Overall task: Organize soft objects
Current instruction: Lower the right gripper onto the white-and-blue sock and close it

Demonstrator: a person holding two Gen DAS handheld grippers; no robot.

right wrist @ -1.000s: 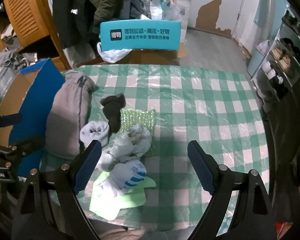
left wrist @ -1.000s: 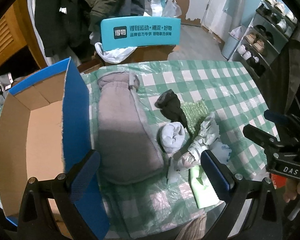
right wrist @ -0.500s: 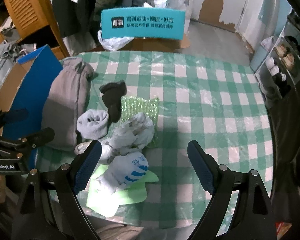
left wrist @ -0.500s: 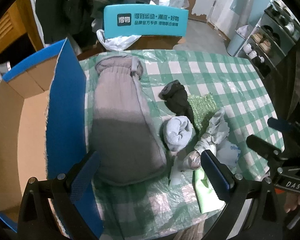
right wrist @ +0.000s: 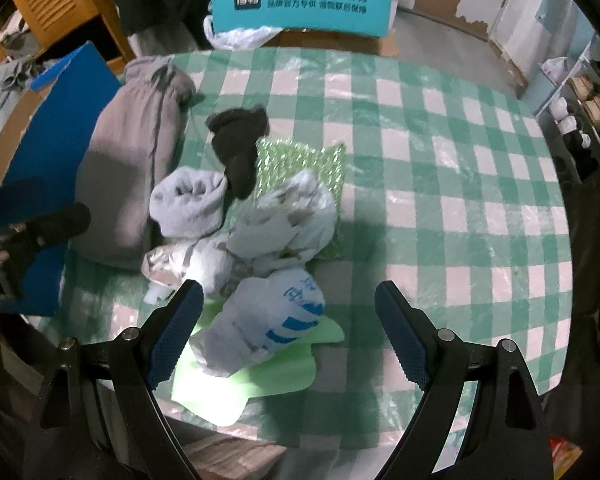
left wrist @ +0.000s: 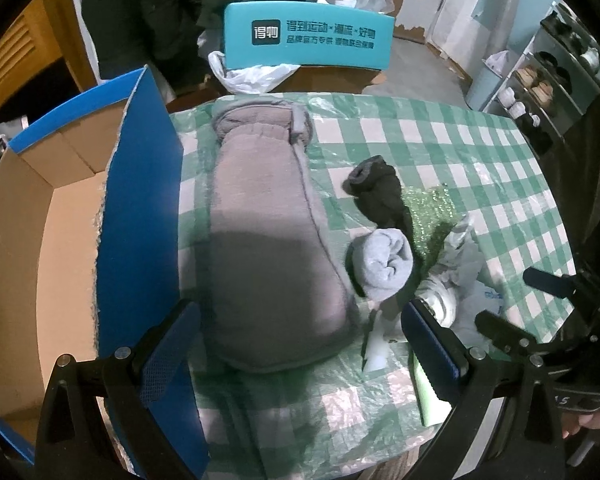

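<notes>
Jaws of left hand-held gripper [left wrist: 300, 344] and right hand-held gripper [right wrist: 290, 328] stand apart, gripping nothing. Grey pouch [left wrist: 268, 248] lies at 12 o'clock before the left; sock pile [right wrist: 260, 240] lies at 11 o'clock before the right, on the tabletop [right wrist: 440, 184]. Cardboard box [left wrist: 40, 240] stands at 9 o'clock.

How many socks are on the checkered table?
4 that I can see: a black sock farthest back, a grey rolled sock, a patterned bundle in the middle, and a blue-striped sock nearest. More may hide underneath.
</notes>
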